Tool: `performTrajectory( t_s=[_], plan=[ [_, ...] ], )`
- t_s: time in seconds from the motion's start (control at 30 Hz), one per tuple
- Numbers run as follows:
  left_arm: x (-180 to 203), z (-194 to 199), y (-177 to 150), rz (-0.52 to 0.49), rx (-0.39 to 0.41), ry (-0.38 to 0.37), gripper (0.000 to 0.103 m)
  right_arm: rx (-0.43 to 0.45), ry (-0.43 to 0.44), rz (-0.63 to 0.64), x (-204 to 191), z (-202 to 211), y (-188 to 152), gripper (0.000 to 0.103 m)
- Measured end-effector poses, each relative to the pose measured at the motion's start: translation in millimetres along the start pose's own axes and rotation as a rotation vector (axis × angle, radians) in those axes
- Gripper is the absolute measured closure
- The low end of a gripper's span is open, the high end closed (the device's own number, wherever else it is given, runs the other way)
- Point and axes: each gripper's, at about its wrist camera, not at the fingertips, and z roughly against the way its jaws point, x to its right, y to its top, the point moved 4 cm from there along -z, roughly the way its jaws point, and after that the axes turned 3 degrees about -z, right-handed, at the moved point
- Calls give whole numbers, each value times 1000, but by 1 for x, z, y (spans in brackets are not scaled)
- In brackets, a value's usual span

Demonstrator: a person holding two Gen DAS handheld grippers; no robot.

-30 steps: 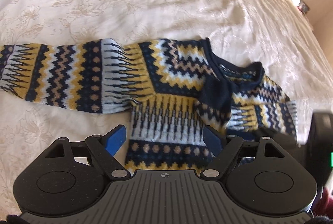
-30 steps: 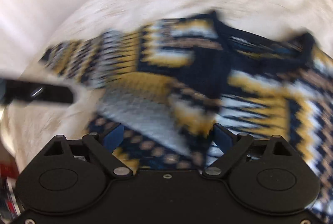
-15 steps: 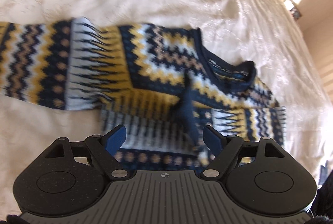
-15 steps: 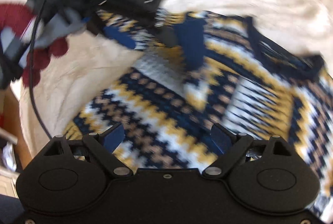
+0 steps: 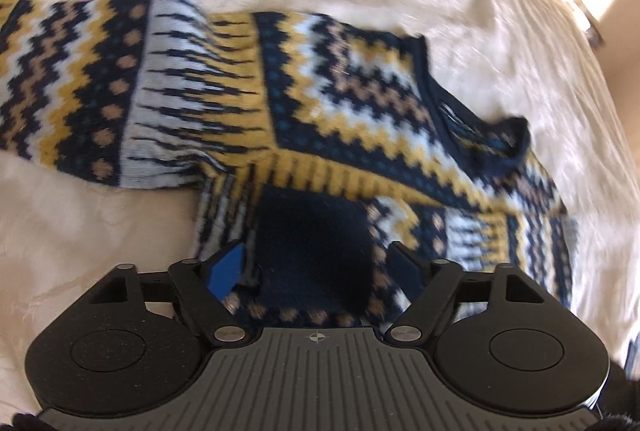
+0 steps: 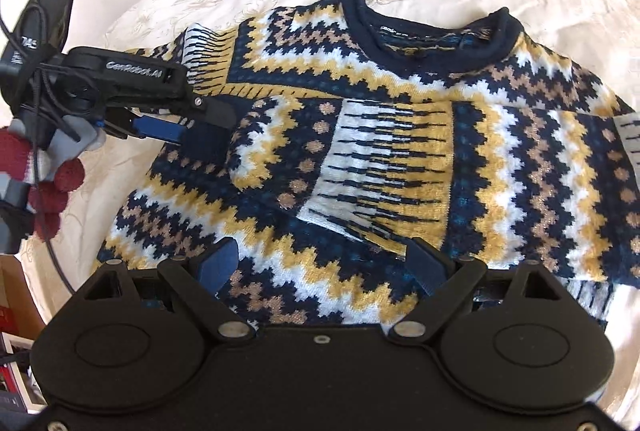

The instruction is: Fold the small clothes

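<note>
Left gripper (image 5: 316, 263) lowered, fingers narrowing around cuff (image 5: 312, 247), sweater (image 6: 400, 135) neck away, right gripper (image 6: 324, 267) wide

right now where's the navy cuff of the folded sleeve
The navy cuff lies on the sweater's lower front, between the left gripper's fingers; in the right wrist view it sits at the left edge.
</note>
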Motion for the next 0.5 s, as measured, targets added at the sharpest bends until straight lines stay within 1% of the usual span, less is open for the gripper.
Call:
performTrajectory(
  t_s=[0.03, 0.1, 0.13, 0.17, 0.2, 0.23, 0.3, 0.33, 0.4, 0.47, 0.5],
  plan=[
    [-3, -3, 2, 20, -10, -2, 40, 2, -1, -4, 0, 1, -1, 11],
    [-5, -8, 4, 44, -27, -27, 42, 7, -6, -21, 3, 3, -2, 11],
    [-6, -9, 4, 47, -25, -38, 42, 10, -8, -39, 5, 5, -2, 11],
    [-6, -10, 5, 46, -17, -41, 45, 12, -11, -55, 7, 6, -2, 11],
    [-6, -9, 5, 44, -8, -40, 53, 13, -16, -72, 10, 7, -2, 11],
    [-4, -10, 5, 42, -6, -31, 68, 15, -22, -88, 13, 9, -1, 11],
    [1, -8, 7, 27, -4, -21, 85, 20, -36, -115, 19, 12, -1, 11],
    [6, -2, 8, 1, 14, -15, 87, 22, -43, -124, 21, 13, -1, 11],
    [28, 18, 15, -119, 75, 2, 88, 31, -58, -140, 26, 17, 0, 11],
    [53, 48, 24, -252, 170, 3, 88, 44, -70, -155, 30, 21, 1, 11],
    [62, 64, 30, -289, 219, -11, 88, 52, -74, -164, 32, 23, 1, 11]
  ],
)
